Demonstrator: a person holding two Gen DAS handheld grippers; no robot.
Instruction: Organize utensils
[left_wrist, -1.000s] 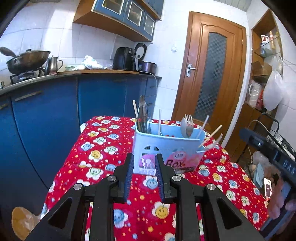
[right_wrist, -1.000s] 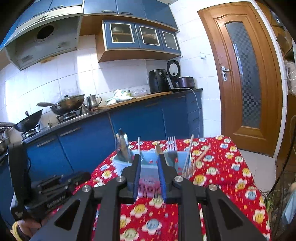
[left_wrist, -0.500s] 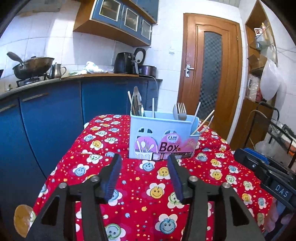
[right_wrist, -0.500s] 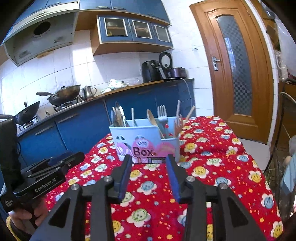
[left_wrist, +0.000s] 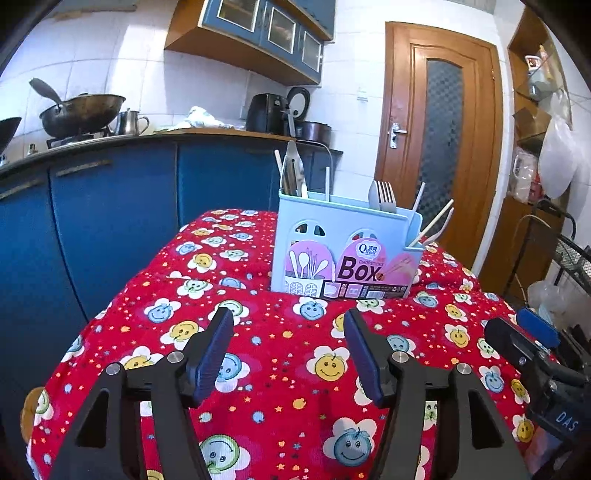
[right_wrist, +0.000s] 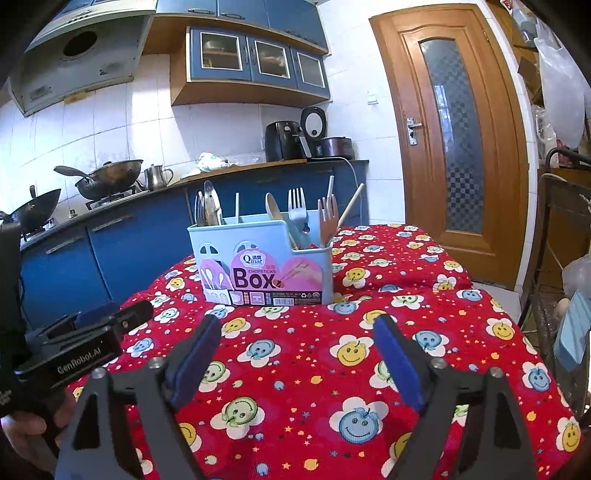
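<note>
Both tongs hang over the near part of the tabletop (left_wrist: 110, 325) with nothing between their pads. Left tongs (left_wrist: 288, 350) have their jaws apart and opening wider; right tongs (right_wrist: 295, 354) stand wider still and are opening too. Neither pair touches anything but air above the red smiley-flower cloth (right_wrist: 406, 332) that covers the tabletop.

Well beyond the fingertips, toward the far edge of the tabletop, a pale blue box (left_wrist: 347, 240) stands upright on the cloth, its pink label facing the cameras. Utensils stick up out of it. In the right wrist view a steel fork and a knife-like blade (right_wrist: 212, 203) stand at its left end, a thin white stick (right_wrist: 236, 206) next to them, a wooden spoon (right_wrist: 274, 212) and a blue-grey fork (right_wrist: 297, 206) in the middle, and a wooden fork (right_wrist: 328, 218) with chopsticks (right_wrist: 351, 203) leaning out at the right end. Which inner compartment each sits in cannot be told.

The left tongs' body (right_wrist: 74, 347) shows at the left edge of the right wrist view, with a hand (right_wrist: 22, 428) under it; the right tongs' body (left_wrist: 535, 365) shows at the right edge of the left wrist view.

Behind the tabletop run blue cabinets (right_wrist: 140, 236) with a wok (right_wrist: 110, 177) on the stove, and a wooden door (right_wrist: 458, 140) stands to the right.
</note>
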